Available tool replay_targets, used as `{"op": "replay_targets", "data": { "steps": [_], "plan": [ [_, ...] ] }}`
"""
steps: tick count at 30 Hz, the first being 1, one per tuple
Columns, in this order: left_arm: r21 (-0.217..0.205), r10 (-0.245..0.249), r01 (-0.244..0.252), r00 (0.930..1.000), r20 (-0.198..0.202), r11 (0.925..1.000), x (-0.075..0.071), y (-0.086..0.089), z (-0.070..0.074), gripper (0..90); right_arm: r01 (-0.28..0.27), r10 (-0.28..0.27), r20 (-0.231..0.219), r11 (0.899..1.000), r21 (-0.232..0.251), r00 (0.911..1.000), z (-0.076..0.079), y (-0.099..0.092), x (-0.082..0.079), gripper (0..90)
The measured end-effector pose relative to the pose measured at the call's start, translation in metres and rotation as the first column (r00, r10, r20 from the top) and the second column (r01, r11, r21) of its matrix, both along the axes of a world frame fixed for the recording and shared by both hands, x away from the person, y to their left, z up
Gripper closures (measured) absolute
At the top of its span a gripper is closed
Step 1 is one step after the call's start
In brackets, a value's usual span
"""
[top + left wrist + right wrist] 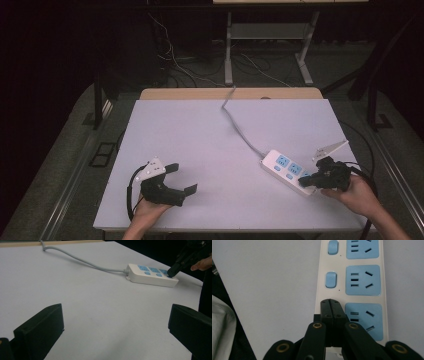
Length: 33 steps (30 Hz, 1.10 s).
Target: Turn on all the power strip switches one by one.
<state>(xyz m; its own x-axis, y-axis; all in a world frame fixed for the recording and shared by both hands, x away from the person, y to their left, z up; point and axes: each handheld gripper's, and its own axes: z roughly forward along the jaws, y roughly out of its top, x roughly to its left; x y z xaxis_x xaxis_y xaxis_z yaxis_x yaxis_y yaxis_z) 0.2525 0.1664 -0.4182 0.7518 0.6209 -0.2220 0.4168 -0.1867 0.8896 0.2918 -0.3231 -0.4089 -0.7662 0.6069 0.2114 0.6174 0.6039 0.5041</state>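
Pressing my clenched right tool (pixel 330 305) onto the white power strip (pixel 289 171) at four o'clock, left tool (pixel 181 179) released over bare desk (pixel 210 135).

White tabletop (pixel 200 150) with wooden far edge (pixel 190 93). Grey carpeted floor (pixel 60 165) around it. Dark, dim room beyond. Metal-legged frame (pixel 228 50) behind, loose cables (pixel 170 55) on floor.

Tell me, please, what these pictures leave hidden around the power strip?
- Third switch: right gripper view, under the shut right gripper tip on the power strip.
- Switch positions: too small in the high view.
- Cord plug: cord runs past the table far edge.
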Motion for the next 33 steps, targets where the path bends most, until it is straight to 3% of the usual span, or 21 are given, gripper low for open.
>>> {"op": "replay_targets", "data": {
  "steps": [12, 17, 27, 33],
  "plan": [
    [-0.004, 0.005, -0.005, 1.0000, -0.003, 1.0000, 0.001, 0.001, -0.001, 0.0, 0.002, -0.002, -0.015, 1.000, 0.004, 0.9999, 0.000, 0.000, 0.001, 90.0],
    [-0.005, 0.005, -0.005, 1.0000, -0.003, 1.0000, 0.001, 0.002, -0.001, 0.0, 0.017, -0.017, -0.004, 0.999, 0.038, 0.9999, -0.003, -0.004, 0.000, 90.0],
    [-0.011, 0.007, -0.007, 1.0000, -0.004, 0.9999, 0.001, 0.003, -0.001, 0.0, 0.043, -0.044, 0.003, 0.998, 0.043, 0.9990, -0.002, -0.007, -0.002, 90.0],
    [-0.009, 0.003, -0.003, 1.0000, -0.007, 1.0000, 0.001, 0.003, -0.001, 0.0, 0.049, -0.049, 0.003, 0.996, 0.076, 0.9988, 0.002, -0.010, -0.002, 90.0]
  ]
}}
